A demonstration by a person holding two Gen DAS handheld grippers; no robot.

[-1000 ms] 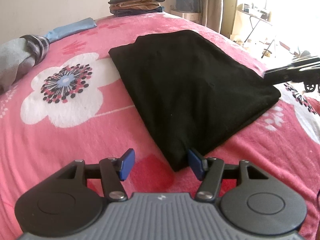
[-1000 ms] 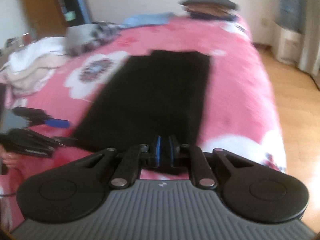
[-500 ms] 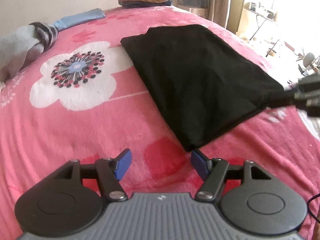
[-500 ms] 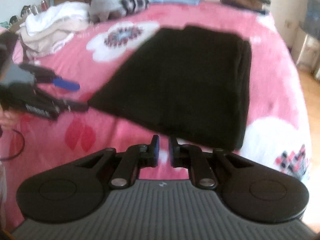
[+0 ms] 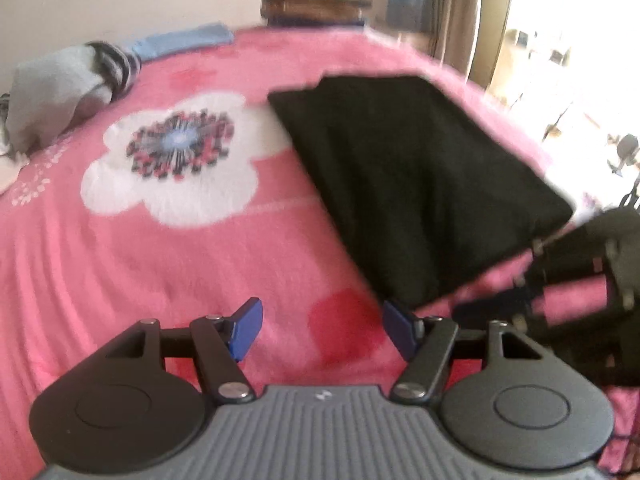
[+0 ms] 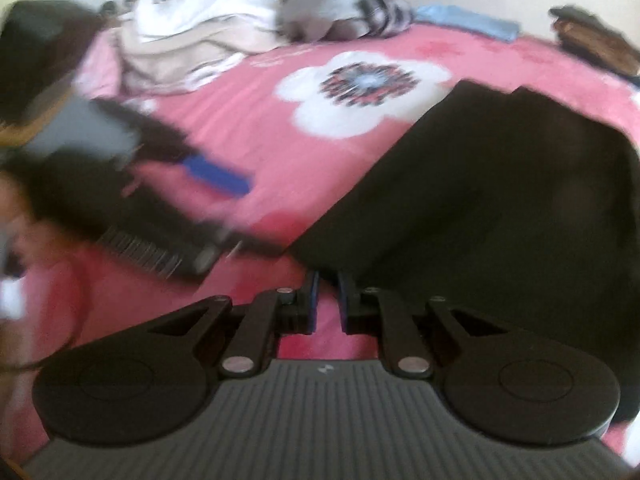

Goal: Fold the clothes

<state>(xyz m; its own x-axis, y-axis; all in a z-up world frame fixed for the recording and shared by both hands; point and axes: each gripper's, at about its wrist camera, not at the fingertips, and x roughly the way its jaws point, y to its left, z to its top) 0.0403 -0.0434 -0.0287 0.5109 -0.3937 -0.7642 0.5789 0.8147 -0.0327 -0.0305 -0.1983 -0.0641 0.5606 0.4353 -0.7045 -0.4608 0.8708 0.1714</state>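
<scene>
A black garment [image 5: 420, 184] lies folded into a flat rectangle on the pink flowered bedspread [image 5: 120, 272]. My left gripper [image 5: 322, 320] hovers open just short of the garment's near corner, with only bedspread between its blue pads. In the right wrist view the same garment [image 6: 500, 200] fills the right half, and the left gripper [image 6: 260, 216] shows blurred at the left. My right gripper [image 6: 326, 288] is shut, its tips at the garment's near edge, and pink bedspread shows in the slit between them. From the left wrist view the right gripper [image 5: 536, 248] meets that edge from the right.
A pile of white and beige clothes [image 6: 180, 44] and a grey striped garment [image 5: 60, 84] lie at the bed's far left. A blue cloth [image 5: 180, 42] and a folded stack [image 5: 316, 8] sit along the far edge. The bed drops off at the right, towards a bright window.
My left gripper drew back off the garment's corner and its jaws widened a little. My right gripper swung from the garment's right corner round to its near edge, closer to the left gripper.
</scene>
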